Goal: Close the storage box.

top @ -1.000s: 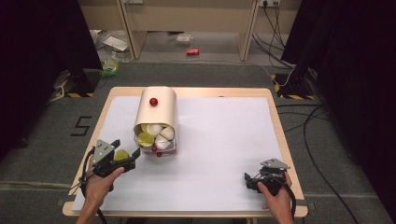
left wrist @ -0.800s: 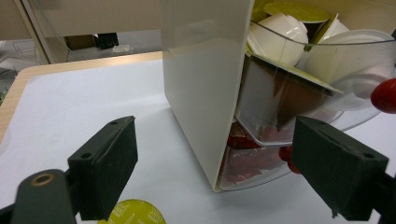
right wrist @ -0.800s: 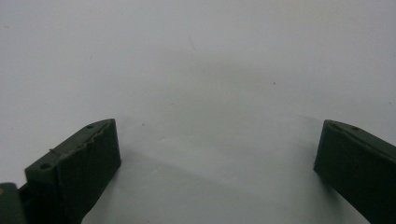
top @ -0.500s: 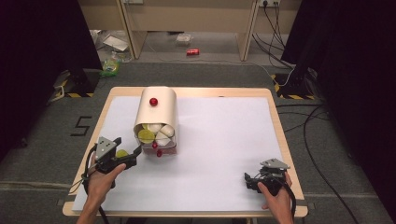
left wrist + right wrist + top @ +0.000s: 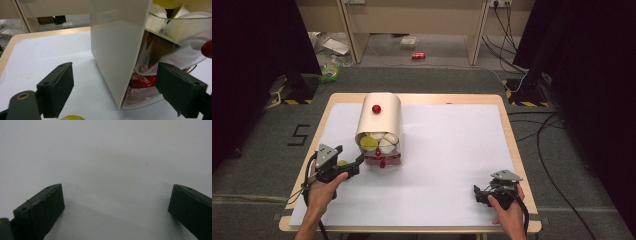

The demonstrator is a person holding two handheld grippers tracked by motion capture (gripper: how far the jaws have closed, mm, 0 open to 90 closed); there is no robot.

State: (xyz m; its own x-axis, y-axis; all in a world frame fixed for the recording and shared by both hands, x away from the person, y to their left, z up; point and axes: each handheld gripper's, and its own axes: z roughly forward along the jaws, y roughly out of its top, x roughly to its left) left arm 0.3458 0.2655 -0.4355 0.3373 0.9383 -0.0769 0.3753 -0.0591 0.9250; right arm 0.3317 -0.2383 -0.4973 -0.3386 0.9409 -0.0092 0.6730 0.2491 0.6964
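Observation:
A cream arched box with a red knob on top stands at the table's left middle. Its clear front flap carries a second red knob. White and yellow dishes show behind the flap, with red packets below them. My left gripper is open at the box's front left corner, and in the left gripper view its jaws stand on either side of that corner. A small yellow-green thing lies under this gripper. My right gripper is open over the bare white sheet.
The white sheet covers most of the wooden table. The right gripper is near the table's front right edge. Beyond the table, cables, a red can and litter lie on the floor.
The left gripper has edged slightly toward the box. The right gripper has stayed where it was.

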